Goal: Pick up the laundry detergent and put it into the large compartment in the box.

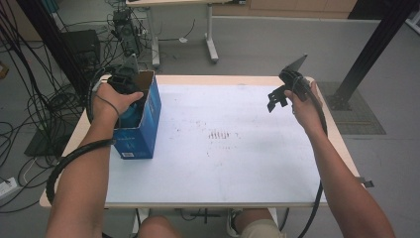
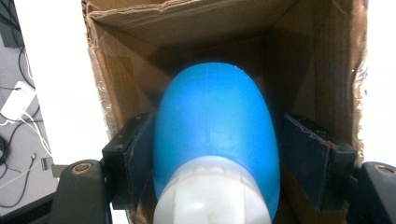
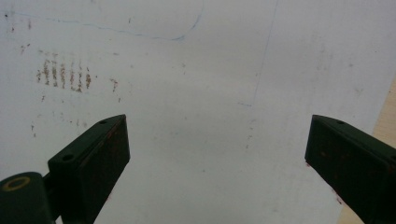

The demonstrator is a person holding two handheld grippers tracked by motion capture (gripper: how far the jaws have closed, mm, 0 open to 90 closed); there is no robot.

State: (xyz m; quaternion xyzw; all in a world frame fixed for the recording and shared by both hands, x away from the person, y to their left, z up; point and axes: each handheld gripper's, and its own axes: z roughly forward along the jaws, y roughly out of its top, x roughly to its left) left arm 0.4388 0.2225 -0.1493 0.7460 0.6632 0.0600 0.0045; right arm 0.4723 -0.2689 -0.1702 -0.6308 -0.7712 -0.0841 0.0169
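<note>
I'm keeping my left gripper [image 2: 212,154] down in the open top of the blue cardboard box [image 1: 143,126] that is standing at the table's [image 1: 237,168] left edge. A blue bottle [image 2: 215,130] with a white cap is sitting between the jaws inside the box; the left pad is lying against it, the right one is standing just clear, so nothing is clamped. I'm holding my right gripper [image 3: 217,154] above the bare tabletop at the right, jaws gaping wide, gripping nothing.
</note>
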